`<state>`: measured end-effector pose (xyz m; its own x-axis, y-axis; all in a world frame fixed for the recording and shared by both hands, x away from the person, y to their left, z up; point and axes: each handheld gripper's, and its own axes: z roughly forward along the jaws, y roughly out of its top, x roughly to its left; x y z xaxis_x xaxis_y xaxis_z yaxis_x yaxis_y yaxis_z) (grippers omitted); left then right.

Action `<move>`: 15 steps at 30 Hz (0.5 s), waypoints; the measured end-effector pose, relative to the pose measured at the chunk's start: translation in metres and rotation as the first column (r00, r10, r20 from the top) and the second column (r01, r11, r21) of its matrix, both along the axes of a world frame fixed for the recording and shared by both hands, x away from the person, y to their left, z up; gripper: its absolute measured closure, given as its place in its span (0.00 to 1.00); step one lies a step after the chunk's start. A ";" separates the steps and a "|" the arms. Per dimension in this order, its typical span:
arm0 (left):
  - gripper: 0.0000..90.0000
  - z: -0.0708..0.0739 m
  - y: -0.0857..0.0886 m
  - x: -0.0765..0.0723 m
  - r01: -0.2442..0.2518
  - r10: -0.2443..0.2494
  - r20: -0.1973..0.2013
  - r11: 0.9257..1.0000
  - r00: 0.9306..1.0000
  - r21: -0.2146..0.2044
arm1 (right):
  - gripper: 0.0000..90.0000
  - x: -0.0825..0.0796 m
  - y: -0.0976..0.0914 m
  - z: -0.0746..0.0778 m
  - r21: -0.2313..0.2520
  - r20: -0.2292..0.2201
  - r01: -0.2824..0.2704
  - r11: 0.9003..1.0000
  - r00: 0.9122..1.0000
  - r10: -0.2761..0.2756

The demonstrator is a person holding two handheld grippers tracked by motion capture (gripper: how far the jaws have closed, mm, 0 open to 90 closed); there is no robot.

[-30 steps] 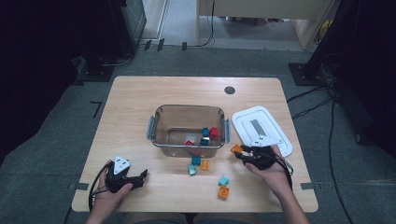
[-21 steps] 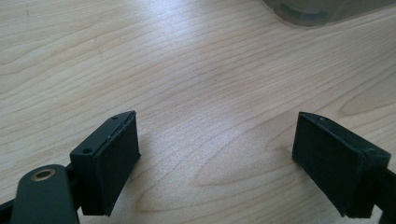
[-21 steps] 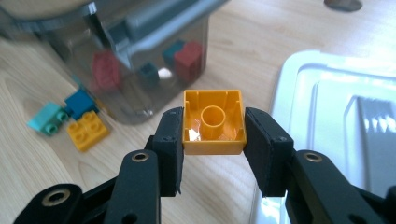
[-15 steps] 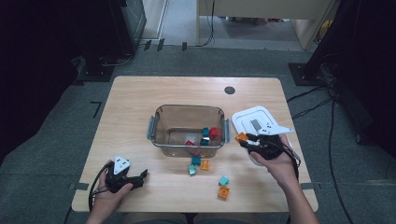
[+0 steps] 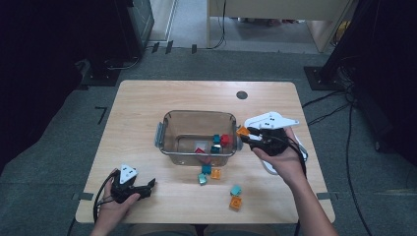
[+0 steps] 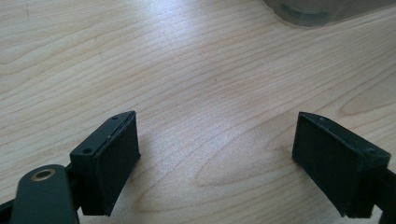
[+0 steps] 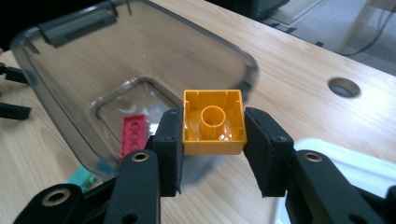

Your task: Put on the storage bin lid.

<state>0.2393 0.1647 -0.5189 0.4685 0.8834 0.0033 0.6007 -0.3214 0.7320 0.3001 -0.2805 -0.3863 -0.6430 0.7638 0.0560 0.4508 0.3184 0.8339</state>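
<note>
The orange block (image 7: pixel 214 122) sits pinched between the two black pads of the right gripper (image 7: pixel 214 140), hollow underside toward the camera in the right gripper view, its round inner tube plainly visible. In the high view that right gripper (image 5: pixel 246 133) carries the orange block (image 5: pixel 242 131) at the right-hand rim of the clear bin (image 5: pixel 169 147), with the person's right hand (image 5: pixel 279 160) wrapped around the gripper body. The right gripper view shows the clear bin (image 7: pixel 60 70) just beyond the block, with a red brick (image 7: pixel 133 135) lying on its floor; from above, a teal block (image 5: pixel 216 139) and a red block (image 5: pixel 225 140) rest inside as well. Under the right hand lies the white lid (image 5: pixel 300 150), partly covered. On the table (image 5: pixel 142 103) in front of the bin lie loose blocks: a teal one (image 5: pixel 202 179) beside an orange one (image 5: pixel 216 173), and further right a teal block (image 5: pixel 236 190) just behind an orange one (image 5: pixel 235 202). Well apart, near the front left corner, the left gripper (image 5: pixel 150 186) rests low on the wood, its jaws spread wide with nothing between them; the left gripper view shows bare table (image 6: pixel 210 84) between its pads.
</note>
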 end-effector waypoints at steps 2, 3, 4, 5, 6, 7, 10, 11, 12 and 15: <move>0.16 0.000 0.000 0.000 0.000 0.000 0.000 1.000 1.000 0.000 | 0.67 0.002 0.009 0.002 -0.002 0.005 -0.017 1.000 1.000 0.017; 0.16 0.000 0.000 0.000 0.000 0.000 0.000 1.000 1.000 0.000 | 0.67 0.004 0.013 0.003 -0.004 0.005 -0.026 1.000 1.000 0.026; 0.16 0.000 0.000 0.000 0.000 0.000 0.000 1.000 1.000 0.000 | 0.67 0.005 0.017 0.003 -0.007 0.004 -0.034 0.999 0.999 0.034; 0.16 0.000 0.000 0.000 0.001 -0.001 -0.001 1.000 1.000 0.001 | 0.67 0.006 0.022 0.003 -0.011 0.005 -0.043 0.999 0.999 0.043; 0.16 0.000 0.000 0.000 0.000 0.000 0.000 1.000 1.000 0.000 | 0.67 0.007 0.026 0.004 -0.012 0.008 -0.050 0.999 0.999 0.050; 0.16 0.000 0.000 0.000 0.000 0.000 0.000 1.000 1.000 0.000 | 0.67 0.007 0.030 0.004 -0.010 0.005 -0.056 0.998 0.998 0.057; 0.16 0.000 0.000 0.000 0.000 0.000 0.000 1.000 1.000 0.000 | 0.66 0.010 0.041 0.004 -0.005 0.001 -0.081 0.997 0.997 0.081; 0.16 0.000 0.000 0.000 0.000 0.000 0.000 1.000 1.000 0.000 | 0.63 0.011 0.045 0.004 -0.001 -0.004 -0.091 0.996 0.996 0.091; 0.16 0.000 0.000 0.000 0.000 0.000 0.000 1.000 1.000 0.000 | 0.61 0.011 0.048 0.004 0.002 -0.007 -0.100 0.995 0.995 0.100; 0.16 0.000 0.000 0.000 0.000 0.000 0.000 1.000 1.000 0.000 | 0.56 0.011 0.054 0.005 0.004 -0.007 -0.117 0.993 0.993 0.117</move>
